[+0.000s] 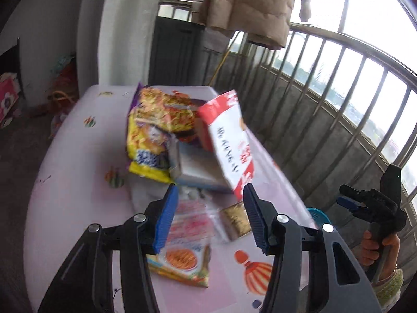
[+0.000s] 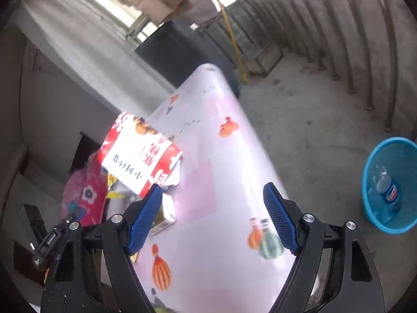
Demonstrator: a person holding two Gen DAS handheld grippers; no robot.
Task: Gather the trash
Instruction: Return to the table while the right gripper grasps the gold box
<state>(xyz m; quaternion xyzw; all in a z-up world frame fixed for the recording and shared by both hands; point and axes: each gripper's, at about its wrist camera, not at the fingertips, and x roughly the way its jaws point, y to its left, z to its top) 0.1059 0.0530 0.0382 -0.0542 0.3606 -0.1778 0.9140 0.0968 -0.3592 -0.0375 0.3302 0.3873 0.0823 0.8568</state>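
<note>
Trash is piled on a pink-clothed table (image 1: 78,156): a yellow and purple noodle wrapper (image 1: 153,130), a red and white carton (image 1: 229,140) tilted on a grey-blue box (image 1: 198,169), a flat noodle packet (image 1: 187,258) and a gold packet (image 1: 234,219). My left gripper (image 1: 211,216) hovers open above the flat packet, its blue pads apart and pressing nothing. Held by a hand, my right gripper (image 1: 345,197) is off the table's right edge. In the right wrist view the right gripper (image 2: 213,219) is wide open over bare cloth, with the red and white carton (image 2: 138,151) to its upper left.
A blue mesh basket (image 2: 370,203) stands on the concrete floor right of the table, with a plastic bottle (image 2: 388,190) inside. A metal railing (image 1: 338,78) runs along the right. A padded coat (image 1: 255,5) hangs beyond the table, near a dark cabinet (image 1: 177,49). Bags (image 1: 7,99) lie at left.
</note>
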